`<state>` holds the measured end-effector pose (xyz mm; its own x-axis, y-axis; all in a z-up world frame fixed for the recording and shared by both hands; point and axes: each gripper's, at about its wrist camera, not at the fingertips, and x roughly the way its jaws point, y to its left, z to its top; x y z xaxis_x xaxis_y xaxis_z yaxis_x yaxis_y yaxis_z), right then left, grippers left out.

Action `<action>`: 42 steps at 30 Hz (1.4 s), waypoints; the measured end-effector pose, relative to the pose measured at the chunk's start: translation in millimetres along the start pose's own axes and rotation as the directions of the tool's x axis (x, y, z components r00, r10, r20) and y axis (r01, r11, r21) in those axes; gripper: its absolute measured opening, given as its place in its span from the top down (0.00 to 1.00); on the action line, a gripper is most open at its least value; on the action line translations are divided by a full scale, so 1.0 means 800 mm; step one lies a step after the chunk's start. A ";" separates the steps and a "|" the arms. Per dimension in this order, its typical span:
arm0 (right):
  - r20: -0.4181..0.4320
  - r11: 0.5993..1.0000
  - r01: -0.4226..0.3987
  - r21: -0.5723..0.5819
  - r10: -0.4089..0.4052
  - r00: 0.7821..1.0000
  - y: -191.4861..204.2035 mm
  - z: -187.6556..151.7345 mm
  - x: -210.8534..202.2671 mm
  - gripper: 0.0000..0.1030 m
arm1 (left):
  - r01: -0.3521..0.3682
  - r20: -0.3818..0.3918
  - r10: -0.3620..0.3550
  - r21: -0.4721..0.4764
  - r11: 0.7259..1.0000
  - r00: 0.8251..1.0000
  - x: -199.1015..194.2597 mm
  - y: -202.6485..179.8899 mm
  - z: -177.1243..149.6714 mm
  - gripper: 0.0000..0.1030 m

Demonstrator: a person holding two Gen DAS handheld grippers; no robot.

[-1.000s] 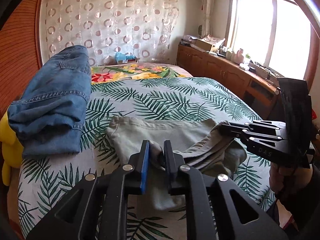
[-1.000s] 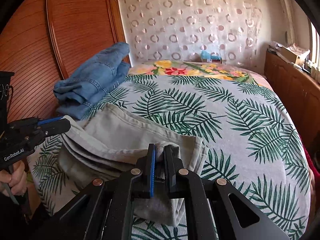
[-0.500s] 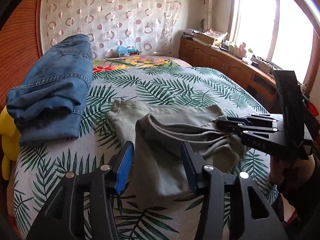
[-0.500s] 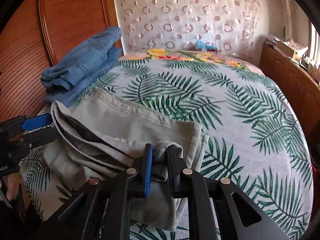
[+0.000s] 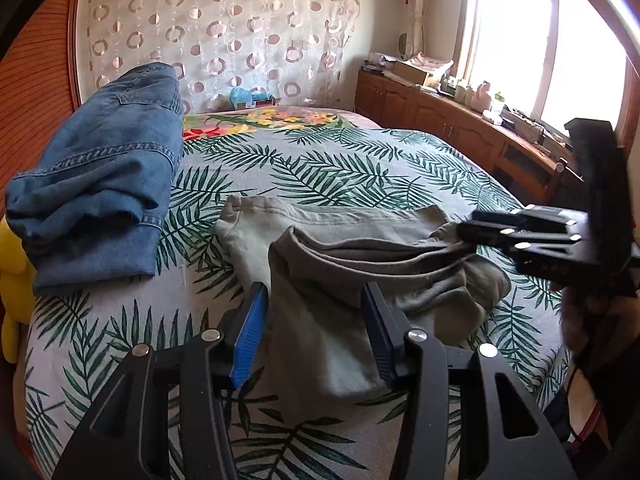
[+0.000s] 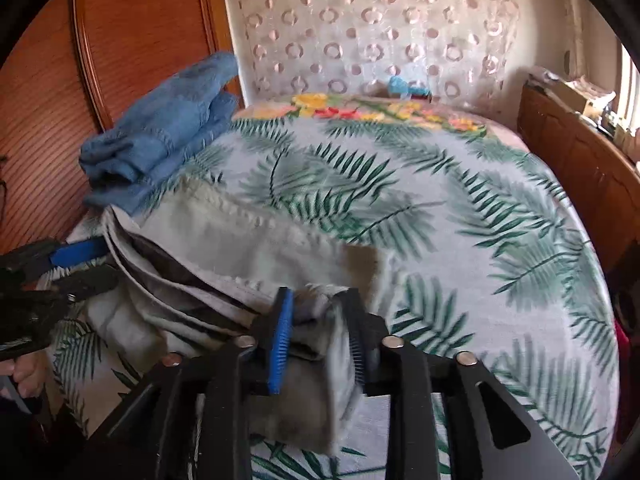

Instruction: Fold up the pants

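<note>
Left gripper (image 5: pixel 316 328) jaws stand moderately wide, pads clear of the cloth; the grey-green pants (image 5: pixel 360 264) lie between and just ahead of them, not pinched. Right gripper (image 6: pixel 320 322) jaws are opening now, a bunched fold of the pants sitting between the pads; whether the pads touch it is hard to tell through the blur, it looks released.

Pants sit on the near edge of the palm-print bedspread (image 5: pixel 360 168), already doubled over. Long axis runs side to side across both wrist views, so the two grippers sit at opposite ends of the near hem, left at one corner, right at the other. A loose flap hangs down toward the bed edge under the left gripper.

Judgement: fold looks placed and both ends let go. The next fold would go across that long axis, so either gripper is equally near its own end. Blue jeans (image 5: pixel 96 184), stacked just beside the pants on the left, limit room that way.
</note>
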<state>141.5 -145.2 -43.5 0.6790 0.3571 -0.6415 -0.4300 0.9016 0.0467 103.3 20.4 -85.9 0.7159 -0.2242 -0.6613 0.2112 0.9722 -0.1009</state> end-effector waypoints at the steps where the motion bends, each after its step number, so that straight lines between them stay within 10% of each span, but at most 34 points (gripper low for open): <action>1: 0.006 1.000 0.007 -0.011 -0.007 1.000 -0.003 0.000 -0.007 0.58 | -0.002 -0.004 0.002 0.003 1.000 1.000 0.001 0.000 0.001 0.52; 32: -0.109 0.983 -0.093 -0.161 0.075 0.991 -0.009 0.033 0.071 0.53 | 0.039 -0.086 -0.037 0.024 0.999 0.996 0.054 0.023 0.023 0.73; 42: -0.102 0.974 -0.169 -0.149 0.155 0.983 -0.012 0.028 0.068 0.90 | 0.078 -0.021 -0.078 0.045 0.996 0.997 0.031 0.014 0.028 0.92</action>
<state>195.9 -128.7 -61.7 0.5399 0.4656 -0.7012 -0.6223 0.7817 0.0399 138.3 24.4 -87.1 0.6832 -0.2974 -0.6669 0.2961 0.9477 -0.1193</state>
